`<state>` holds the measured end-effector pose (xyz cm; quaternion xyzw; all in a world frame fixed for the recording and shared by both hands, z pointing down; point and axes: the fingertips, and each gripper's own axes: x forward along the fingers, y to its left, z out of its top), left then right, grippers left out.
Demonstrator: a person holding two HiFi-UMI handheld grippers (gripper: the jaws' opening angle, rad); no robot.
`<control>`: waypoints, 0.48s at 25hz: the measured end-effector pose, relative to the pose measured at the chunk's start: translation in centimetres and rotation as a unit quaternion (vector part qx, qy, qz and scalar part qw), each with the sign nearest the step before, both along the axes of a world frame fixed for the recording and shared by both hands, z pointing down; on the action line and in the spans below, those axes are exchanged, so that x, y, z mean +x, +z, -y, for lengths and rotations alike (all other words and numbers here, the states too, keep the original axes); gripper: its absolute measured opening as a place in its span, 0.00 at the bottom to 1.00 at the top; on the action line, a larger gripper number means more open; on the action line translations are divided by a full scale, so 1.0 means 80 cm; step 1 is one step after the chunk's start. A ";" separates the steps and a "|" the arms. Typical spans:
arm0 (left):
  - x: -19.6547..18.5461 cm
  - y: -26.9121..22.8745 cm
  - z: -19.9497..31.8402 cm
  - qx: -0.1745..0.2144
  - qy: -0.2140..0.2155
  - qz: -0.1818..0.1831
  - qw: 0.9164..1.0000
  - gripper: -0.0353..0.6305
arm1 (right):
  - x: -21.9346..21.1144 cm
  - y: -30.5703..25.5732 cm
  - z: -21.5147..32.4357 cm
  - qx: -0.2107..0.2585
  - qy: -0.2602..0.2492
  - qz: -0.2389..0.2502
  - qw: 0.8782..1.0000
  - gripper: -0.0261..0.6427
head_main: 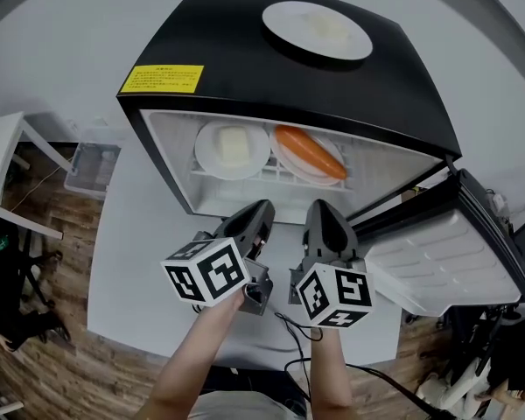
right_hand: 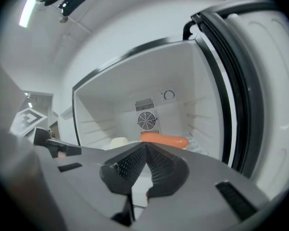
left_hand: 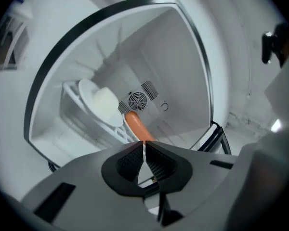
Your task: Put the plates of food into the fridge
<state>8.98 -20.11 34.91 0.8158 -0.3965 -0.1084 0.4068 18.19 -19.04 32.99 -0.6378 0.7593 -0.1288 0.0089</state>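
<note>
Left tongs (left_hand: 144,144), right tongs (right_hand: 145,146), closed, apparently level

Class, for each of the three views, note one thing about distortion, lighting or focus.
Head view: wide-angle lens bows the fridge edges; floor dim. Left gripper view: dark round vignette, interior evenly lit, sausage sharp. Right gripper view: ceiling light flares top left, door curves.

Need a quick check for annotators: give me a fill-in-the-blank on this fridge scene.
1. The fridge door is ___.
2. On the shelf inside the fridge stand ___ plates of food.
3. One more plate lies on ___ of the fridge.
4. The jaws of the left gripper and the right gripper are both ___, with nothing held.
Missing words: open; two; top; shut.
</note>
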 end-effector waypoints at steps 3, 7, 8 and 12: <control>-0.010 -0.028 -0.014 0.103 -0.015 0.096 0.990 0.09 | -0.006 -0.014 -0.029 0.027 0.002 -0.010 1.000 0.06; -0.021 -0.057 -0.039 0.203 -0.035 0.169 0.964 0.08 | -0.008 -0.021 -0.061 0.048 0.005 0.005 0.999 0.06; -0.024 -0.061 -0.046 0.214 -0.038 0.177 0.960 0.08 | -0.010 -0.022 -0.066 0.051 0.005 0.009 0.999 0.06; -0.033 -0.069 -0.064 0.227 -0.045 0.201 0.952 0.08 | -0.018 -0.029 -0.078 0.058 0.005 0.009 0.998 0.06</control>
